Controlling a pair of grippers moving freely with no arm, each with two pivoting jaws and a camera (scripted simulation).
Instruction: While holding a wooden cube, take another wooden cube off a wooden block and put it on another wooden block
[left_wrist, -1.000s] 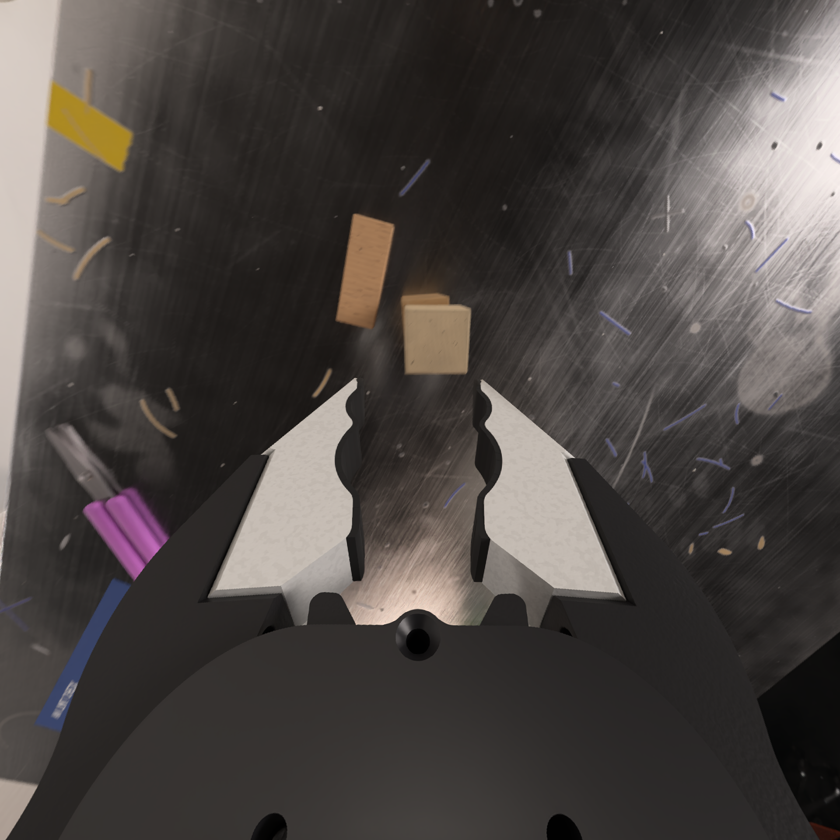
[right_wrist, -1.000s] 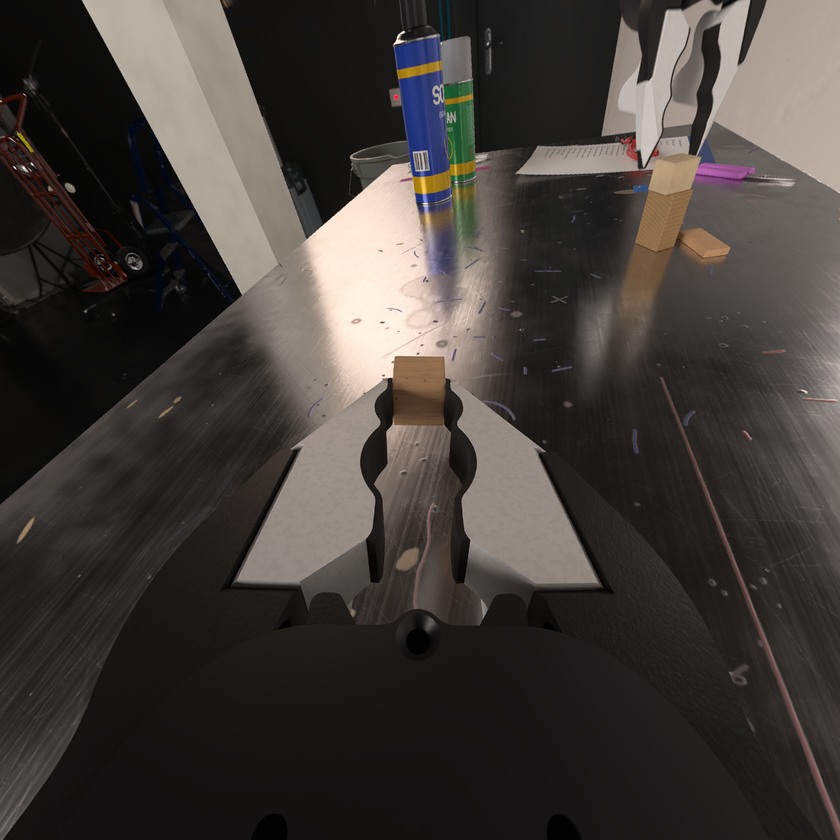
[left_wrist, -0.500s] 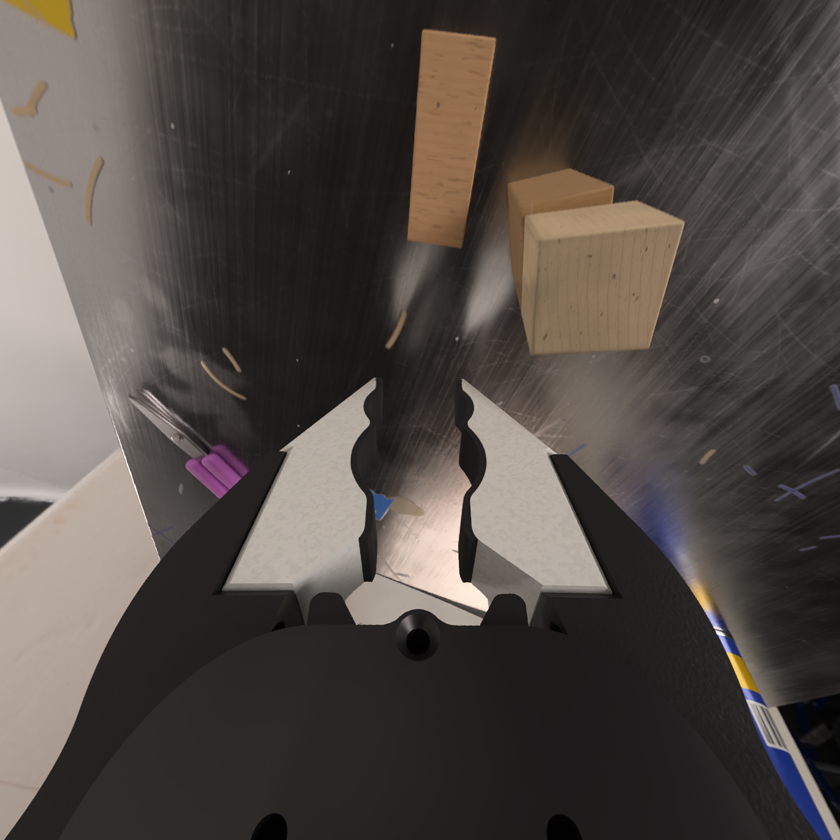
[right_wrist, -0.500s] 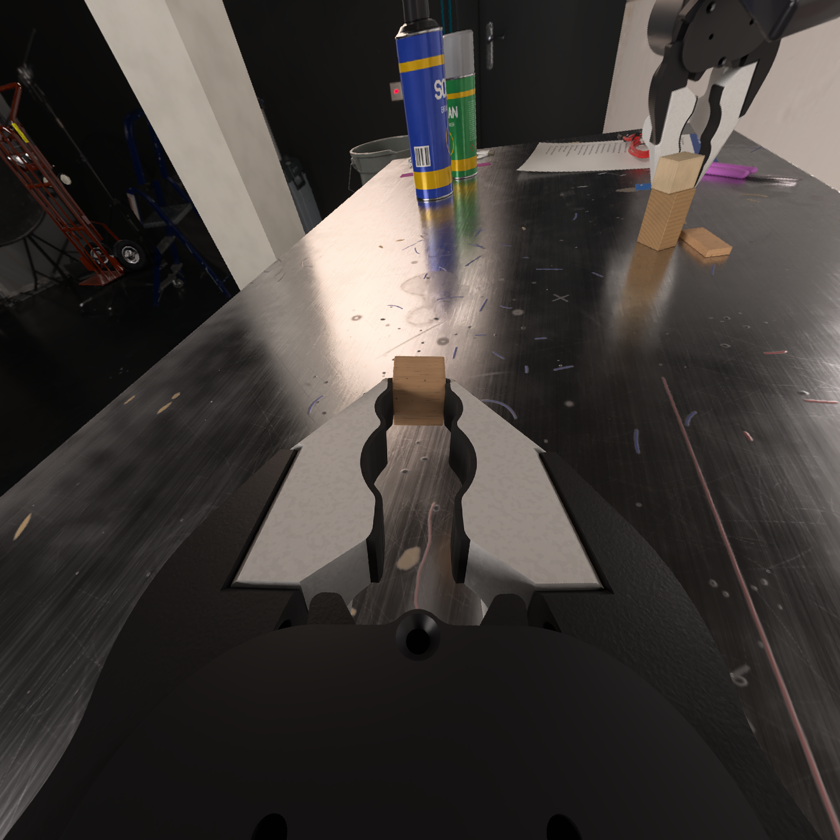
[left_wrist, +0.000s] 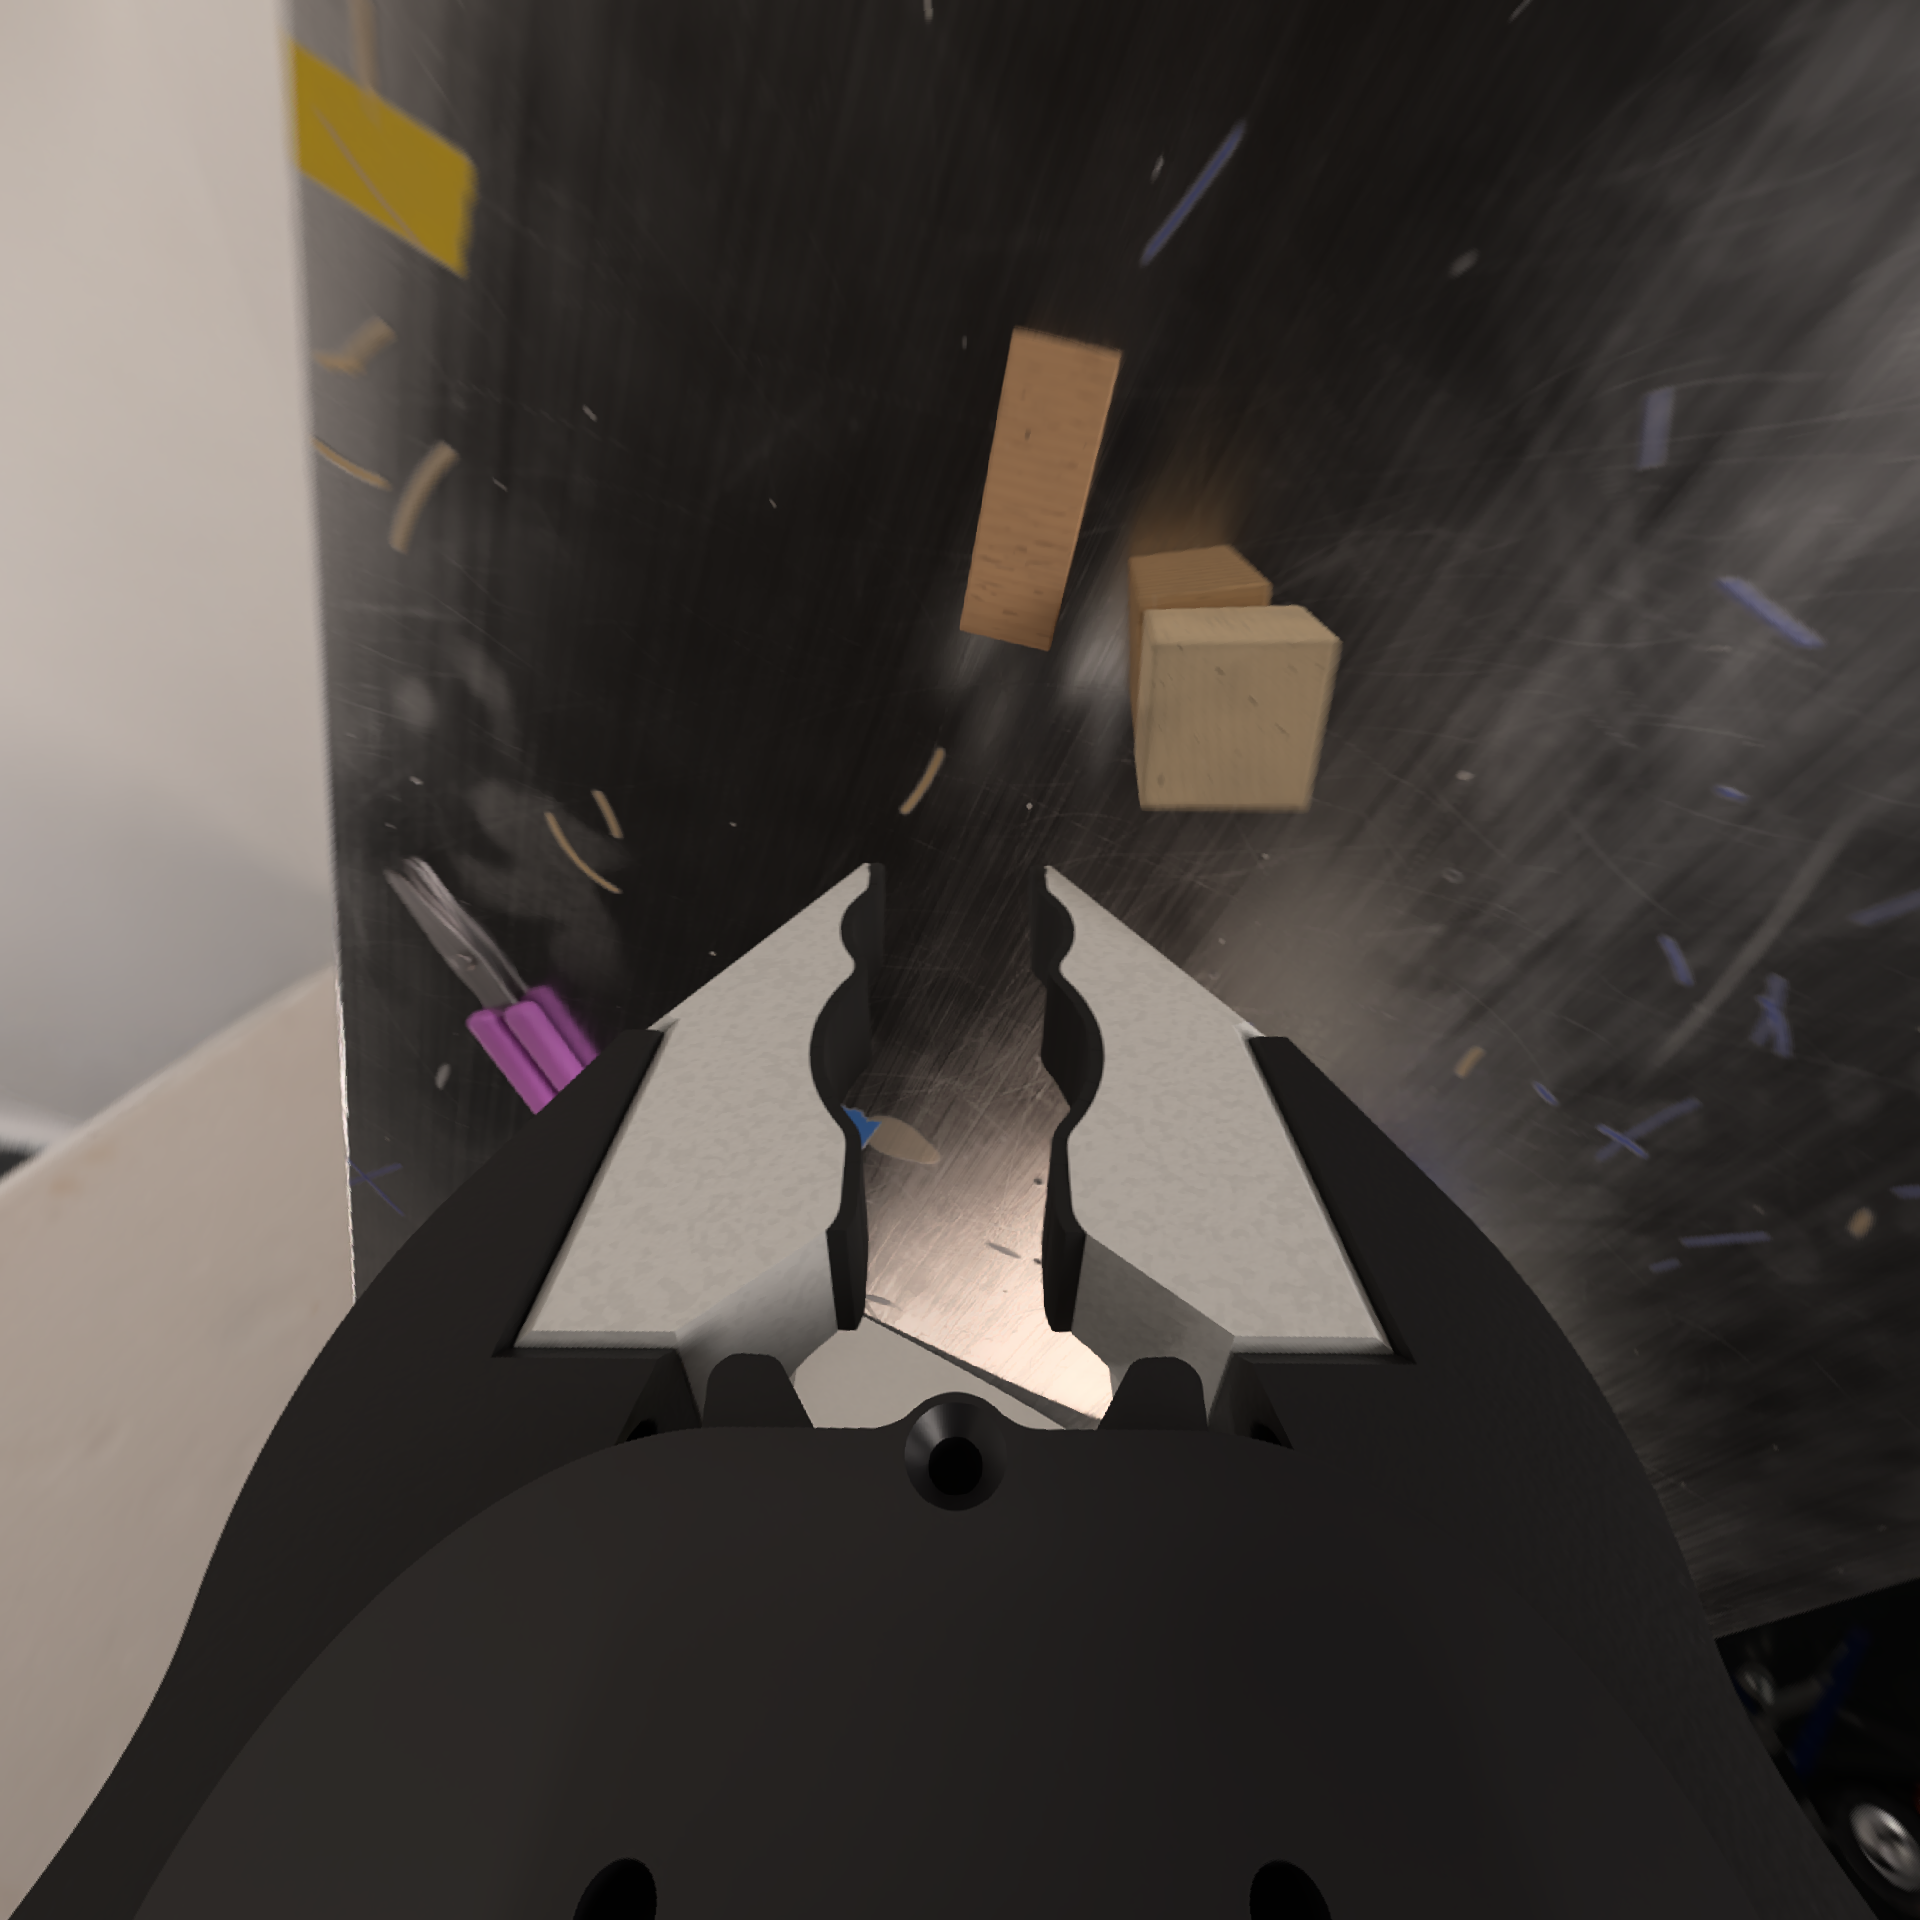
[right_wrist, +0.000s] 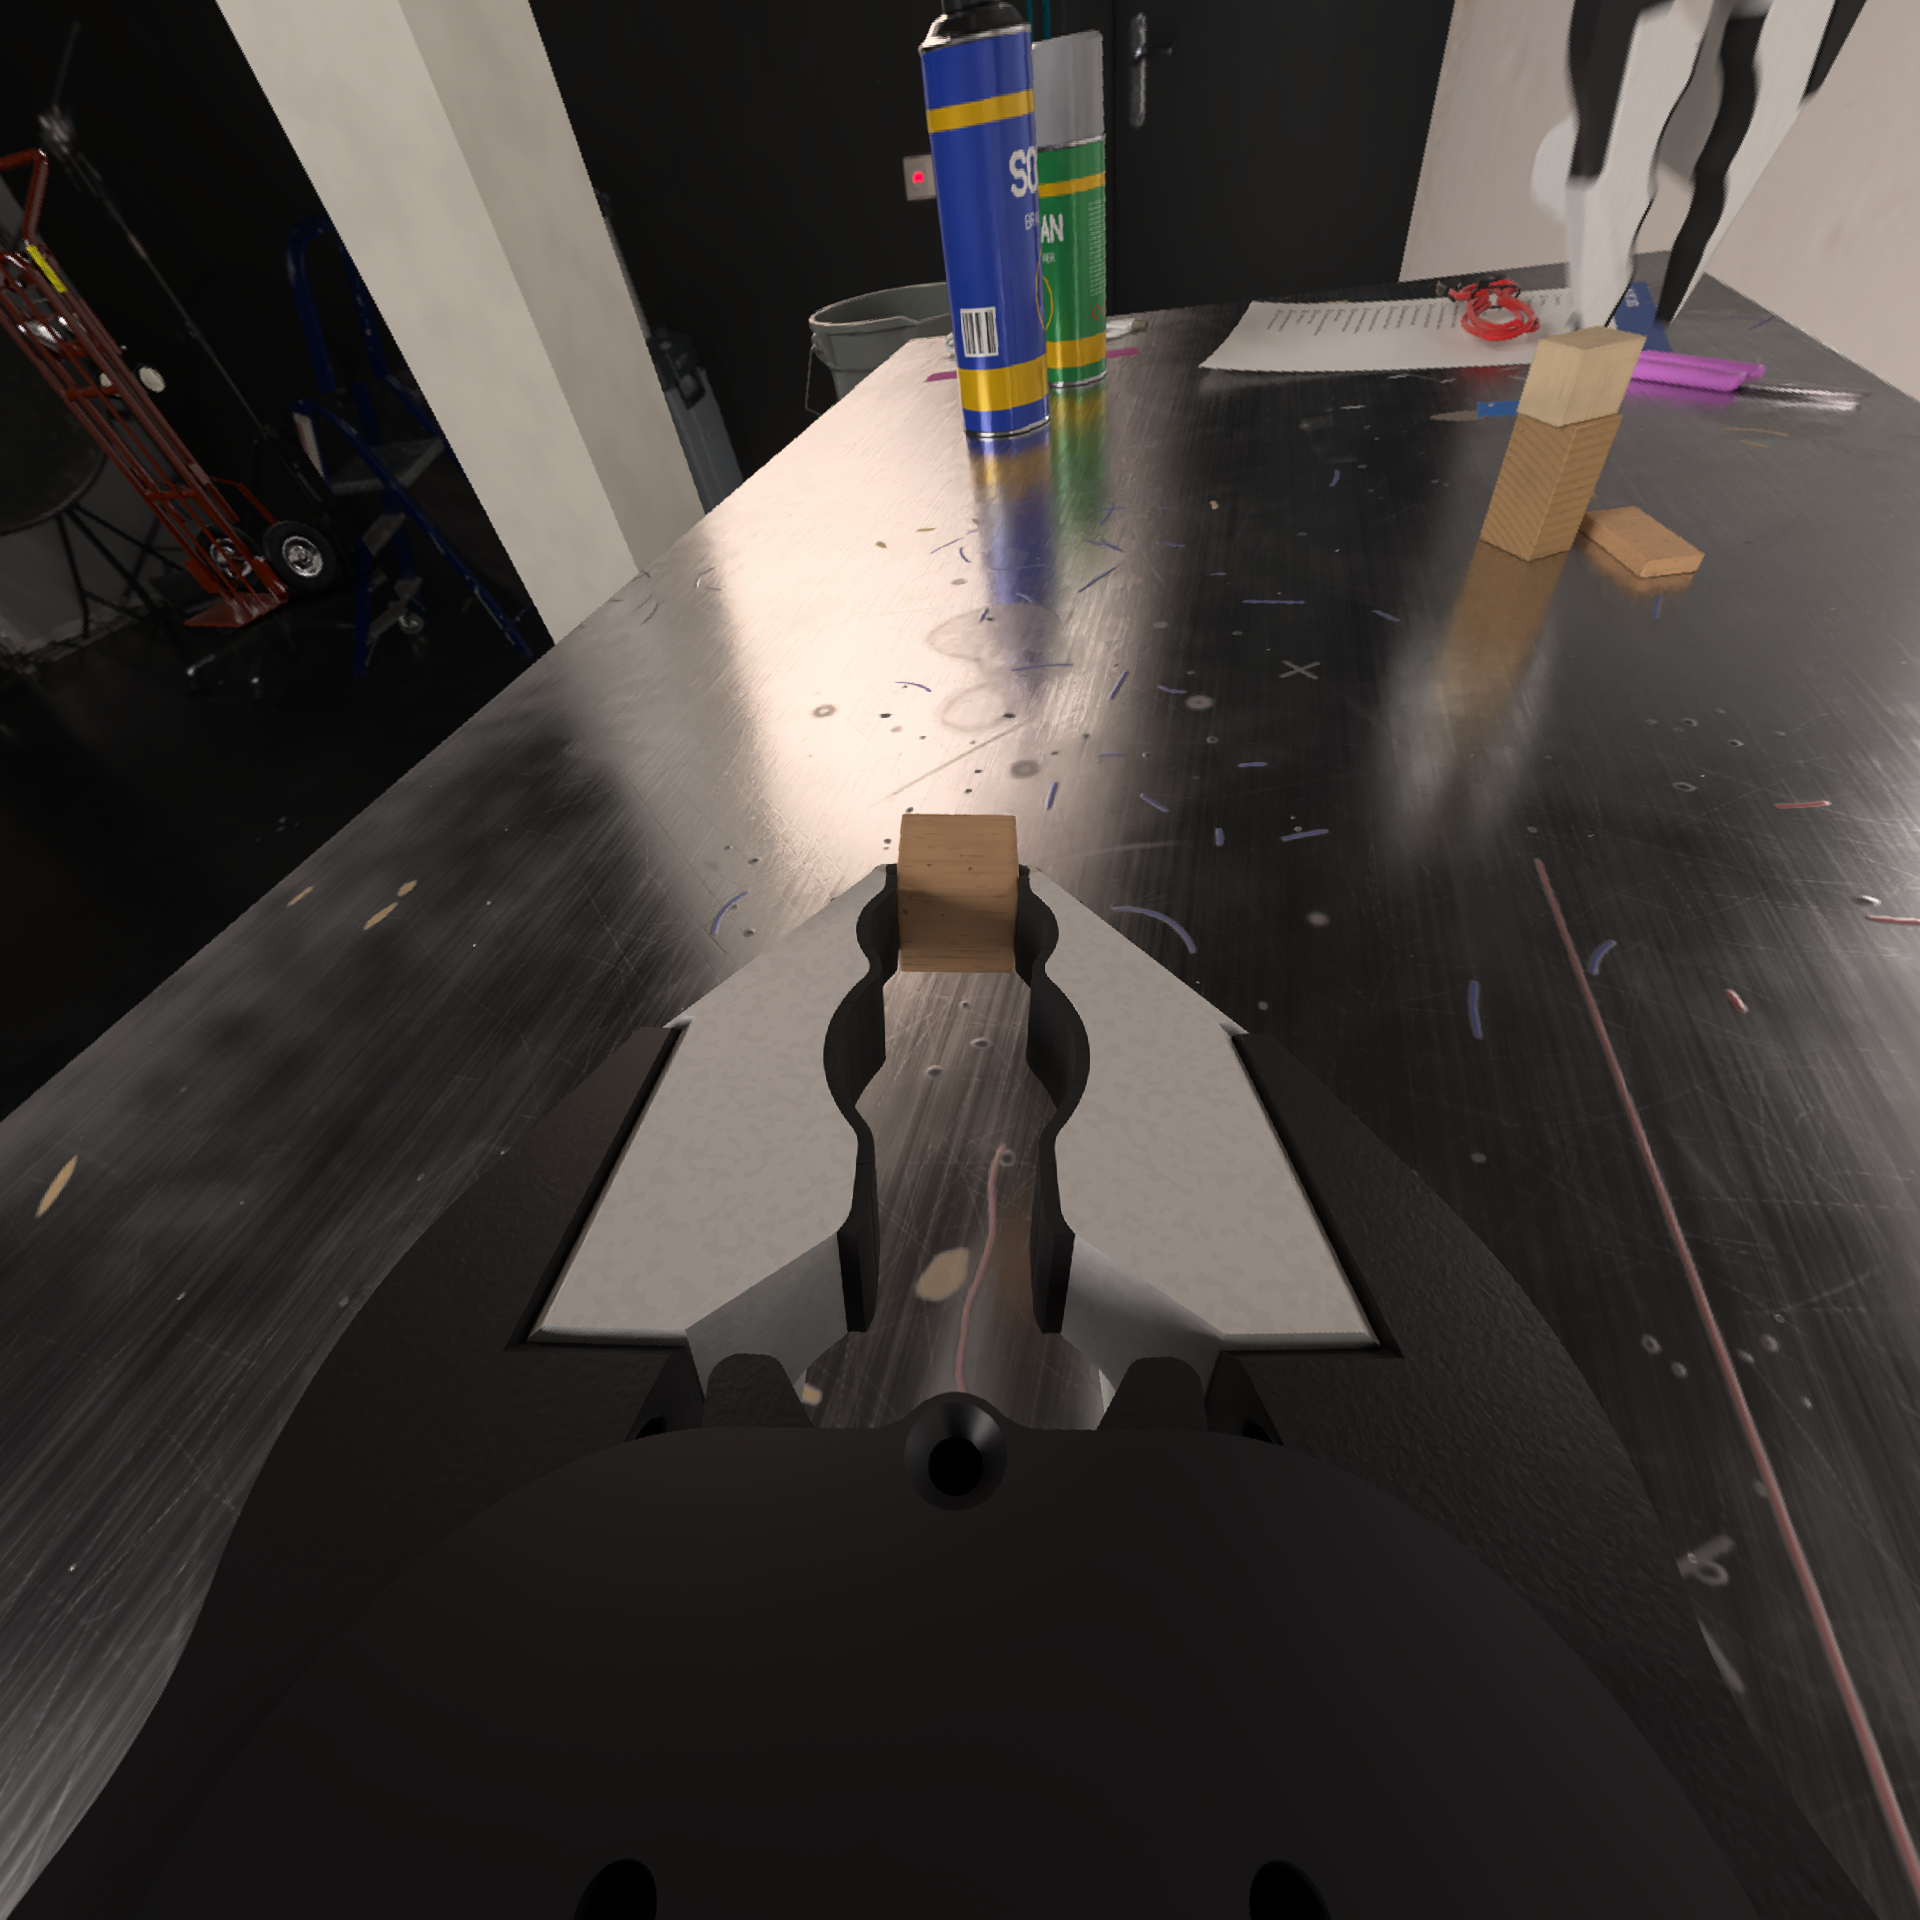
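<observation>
My right gripper (right_wrist: 956, 904) is shut on a small wooden cube (right_wrist: 956, 894) and holds it over the metal table (right_wrist: 1247, 1039). Far off to the right a pale wooden cube (right_wrist: 1584, 374) sits on top of an upright wooden block (right_wrist: 1553, 483), and a flat wooden block (right_wrist: 1642, 540) lies on the table beside it. My left gripper (left_wrist: 961, 883) is open and empty, looking down from above the stack. The pale cube (left_wrist: 1231, 722) is ahead and right of its fingertips, the upright block (left_wrist: 1195, 587) mostly hidden under it, the flat block (left_wrist: 1039, 488) to their left. The left gripper (right_wrist: 1652, 218) shows blurred above the stack.
Blue and green spray cans (right_wrist: 997, 239) stand at the table's far end. A sheet of paper (right_wrist: 1371, 332), red cable (right_wrist: 1496, 307) and purple-handled scissors (left_wrist: 499, 997) lie behind the stack. Yellow tape (left_wrist: 379, 177) marks the table edge. A red hand truck (right_wrist: 135, 416) stands off-table left.
My left gripper has risen away from the stack after dipping close to it, so the cube and blocks look smaller. It stays open and empty. My right gripper has held still with its cube.
</observation>
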